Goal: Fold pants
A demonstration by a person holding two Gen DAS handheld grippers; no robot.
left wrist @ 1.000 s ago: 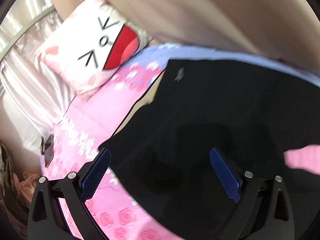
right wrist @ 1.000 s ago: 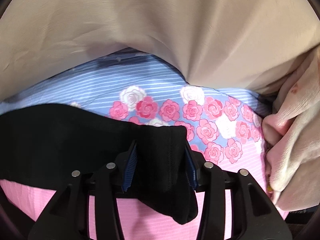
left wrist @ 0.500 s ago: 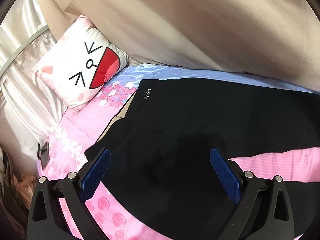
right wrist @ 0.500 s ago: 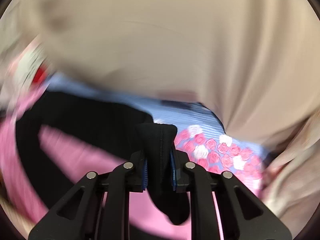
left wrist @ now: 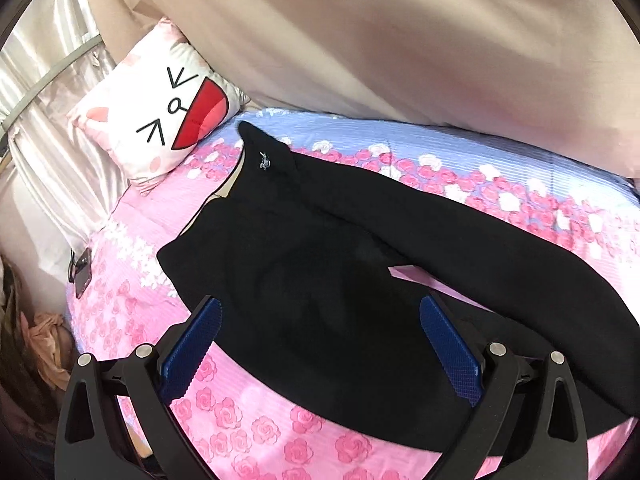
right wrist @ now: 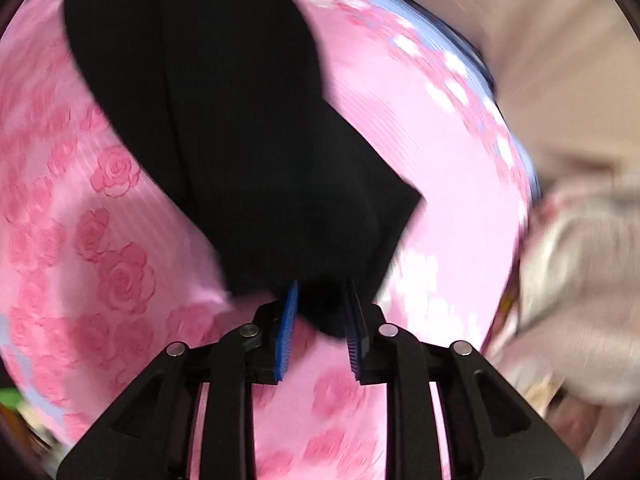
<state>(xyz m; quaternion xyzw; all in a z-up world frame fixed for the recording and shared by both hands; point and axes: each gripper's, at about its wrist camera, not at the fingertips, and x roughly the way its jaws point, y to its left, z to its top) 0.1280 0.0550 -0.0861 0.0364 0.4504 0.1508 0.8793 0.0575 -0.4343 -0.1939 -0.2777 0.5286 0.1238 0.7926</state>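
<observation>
Black pants lie on a pink rose-print bed sheet, waistband toward the pillow, one leg lifted and drawn diagonally across to the right. My left gripper is open and empty, hovering over the seat of the pants. My right gripper is shut on the hem end of a black pant leg, which hangs stretched away from the jaws above the sheet. The right wrist view is motion-blurred.
A white and pink cartoon-face pillow sits at the head of the bed. A beige curtain hangs along the far side. A dark phone lies at the left bed edge. Crumpled pale bedding is at the right.
My right gripper closed on the pant leg end and swung it up and across the bed. My left gripper drew back, so more of the pants and pillow shows.
</observation>
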